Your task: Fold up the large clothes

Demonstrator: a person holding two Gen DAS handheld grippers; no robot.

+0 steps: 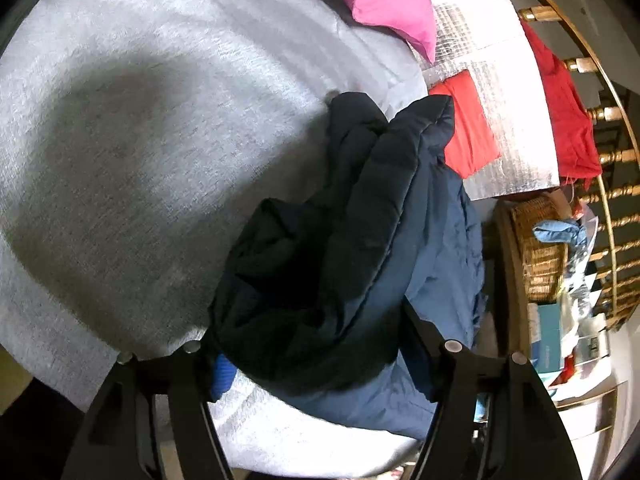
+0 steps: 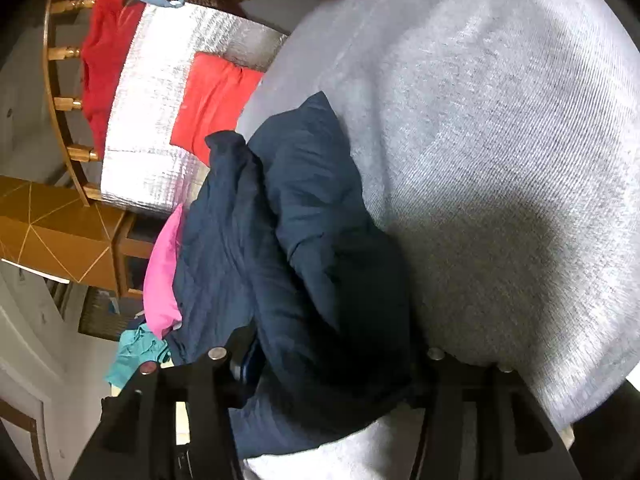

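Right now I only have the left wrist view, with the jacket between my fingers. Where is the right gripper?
Observer: The right gripper straddles the jacket. Fabric fills the space between its fingers, but I cannot tell whether the pads press on it.
Operator: Is anything lying close to it?
Observer: Yes, a teal cloth is bunched up beside one finger, just past the pink cloth.
Operator: And further out on that side?
Observer: An orange box with thin pale lines stands there, clear of the jacket.
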